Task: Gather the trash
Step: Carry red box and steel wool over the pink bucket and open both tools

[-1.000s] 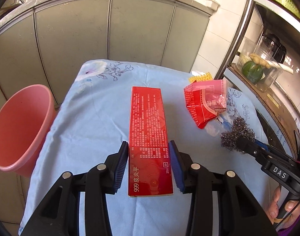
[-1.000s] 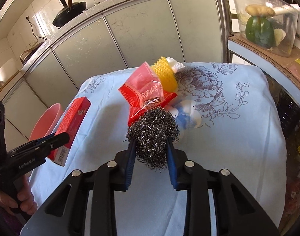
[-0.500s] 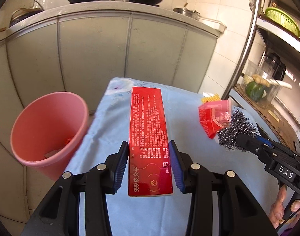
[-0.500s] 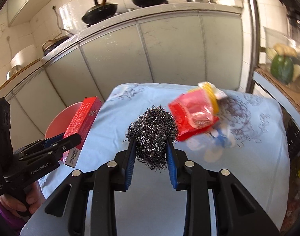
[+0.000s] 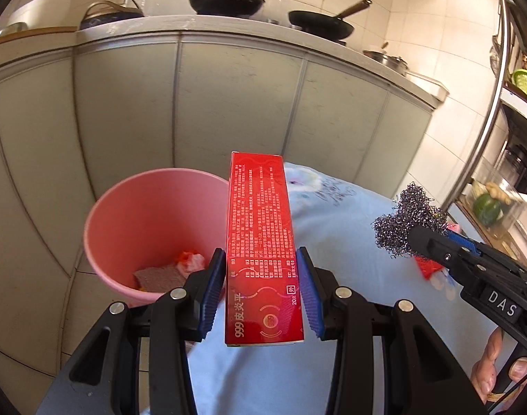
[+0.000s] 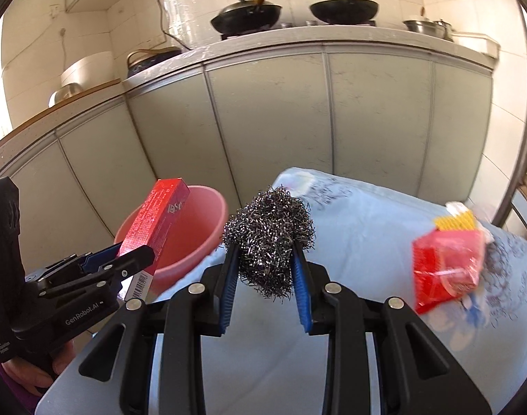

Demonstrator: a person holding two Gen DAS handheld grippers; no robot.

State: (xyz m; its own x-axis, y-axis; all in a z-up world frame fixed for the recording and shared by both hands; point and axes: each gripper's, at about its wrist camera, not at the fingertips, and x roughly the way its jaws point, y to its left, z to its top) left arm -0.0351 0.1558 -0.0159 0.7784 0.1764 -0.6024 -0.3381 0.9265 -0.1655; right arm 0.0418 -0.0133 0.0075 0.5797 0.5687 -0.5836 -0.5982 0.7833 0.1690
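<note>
My left gripper is shut on a long red box and holds it in the air, its far end over the rim of the pink bucket. The bucket holds some trash at its bottom. My right gripper is shut on a steel wool ball above the table's left part. The box and bucket also show in the right wrist view. A red wrapper with a yellow piece lies on the light blue tablecloth.
Grey cabinet fronts stand behind the bucket, with woks on the counter. A metal rack post and shelves with jars stand at the right. The bucket stands on the floor beside the table's left edge.
Both grippers lifted and swung left toward the bucket, carrying the red box and the steel wool. The red wrapper stayed on the table.
</note>
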